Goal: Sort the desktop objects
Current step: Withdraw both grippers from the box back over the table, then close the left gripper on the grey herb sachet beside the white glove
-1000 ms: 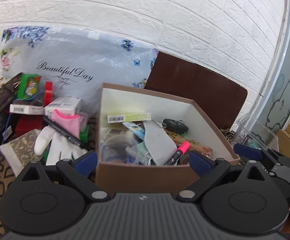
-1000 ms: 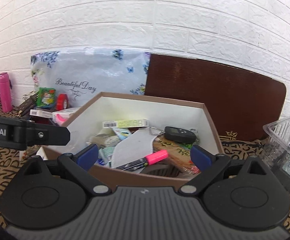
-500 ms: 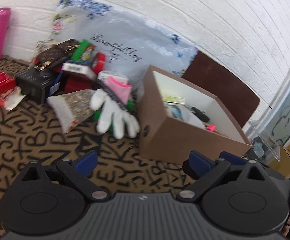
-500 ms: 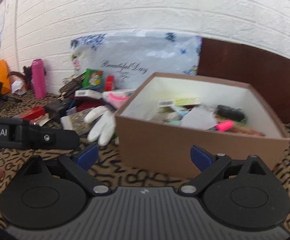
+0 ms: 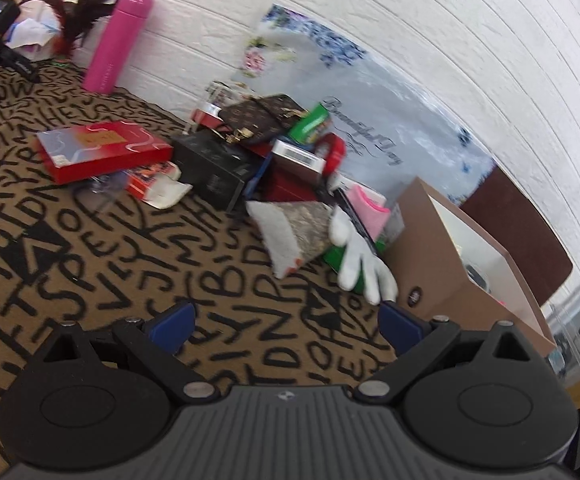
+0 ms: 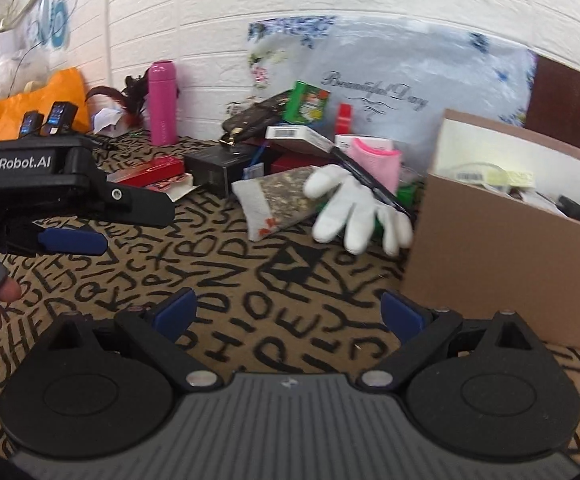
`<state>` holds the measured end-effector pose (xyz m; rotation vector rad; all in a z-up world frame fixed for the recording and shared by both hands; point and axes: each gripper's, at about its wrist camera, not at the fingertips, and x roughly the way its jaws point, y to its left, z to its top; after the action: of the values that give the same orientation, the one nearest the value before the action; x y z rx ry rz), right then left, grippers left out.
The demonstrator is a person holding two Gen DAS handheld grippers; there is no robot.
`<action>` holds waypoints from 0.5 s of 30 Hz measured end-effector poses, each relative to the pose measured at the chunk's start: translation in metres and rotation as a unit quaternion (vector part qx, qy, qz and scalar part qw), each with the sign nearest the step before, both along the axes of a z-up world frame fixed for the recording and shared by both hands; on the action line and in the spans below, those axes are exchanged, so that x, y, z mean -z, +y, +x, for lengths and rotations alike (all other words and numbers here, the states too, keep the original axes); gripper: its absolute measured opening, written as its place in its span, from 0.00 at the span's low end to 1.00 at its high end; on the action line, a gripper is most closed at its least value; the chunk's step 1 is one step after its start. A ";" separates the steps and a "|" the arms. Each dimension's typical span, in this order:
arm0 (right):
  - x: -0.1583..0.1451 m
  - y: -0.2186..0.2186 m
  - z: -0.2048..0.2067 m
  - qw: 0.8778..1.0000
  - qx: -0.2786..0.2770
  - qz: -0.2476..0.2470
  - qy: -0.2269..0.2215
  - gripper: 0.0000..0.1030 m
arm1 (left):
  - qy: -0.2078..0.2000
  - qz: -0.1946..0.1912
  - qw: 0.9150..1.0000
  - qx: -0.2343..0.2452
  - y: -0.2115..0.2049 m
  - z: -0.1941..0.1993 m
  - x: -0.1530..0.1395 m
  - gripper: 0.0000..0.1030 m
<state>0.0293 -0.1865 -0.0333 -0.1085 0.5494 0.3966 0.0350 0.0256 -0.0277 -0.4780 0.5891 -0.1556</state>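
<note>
Both grippers have swung left, away from the brown box (image 6: 501, 256), and now face the loose pile. Left gripper (image 5: 286, 322) and right gripper (image 6: 288, 314) hang empty over the patterned bench (image 6: 250, 300), jaws spread wide. Ahead and slightly right of each lies the white glove (image 6: 353, 208), fingers pointing toward the grippers, beside the box; the right gripper looks nearer.

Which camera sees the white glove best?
The right wrist view: the white glove lies near the middle, its fingers spread and a black pen across it. The left wrist view shows the glove smaller, off to the right and more blurred.
</note>
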 end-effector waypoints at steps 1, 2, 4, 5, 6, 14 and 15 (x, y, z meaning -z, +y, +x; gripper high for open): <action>0.000 0.004 0.003 1.000 -0.005 0.000 0.001 0.94 | 0.000 -0.001 1.000 -0.003 0.005 0.002 0.001 0.98; 0.000 0.008 0.006 1.000 -0.009 0.002 0.001 0.94 | 0.001 -0.001 1.000 -0.005 0.009 0.005 0.002 0.98; 0.000 0.016 0.012 1.000 -0.015 0.006 0.002 0.94 | 0.002 -0.002 1.000 -0.001 0.015 0.012 0.004 0.98; 0.000 0.020 0.015 1.000 -0.017 0.006 0.002 0.93 | 0.001 -0.002 1.000 0.003 0.017 0.016 0.005 0.98; 0.000 0.024 0.018 1.000 -0.018 0.006 0.001 0.93 | 0.000 -0.001 1.000 0.009 0.018 0.021 0.006 0.98; 0.014 0.048 0.046 1.000 -0.023 -0.001 0.005 0.92 | -0.002 -0.005 0.998 0.056 0.014 0.066 0.016 0.96; 0.016 0.049 0.050 1.000 -0.024 -0.004 0.005 0.91 | -0.001 -0.007 0.998 0.062 0.013 0.071 0.018 0.95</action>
<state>0.0791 -0.1373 -0.0493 -0.1278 0.5587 0.4424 0.1064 0.0384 -0.0456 -0.4561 0.6157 -0.2779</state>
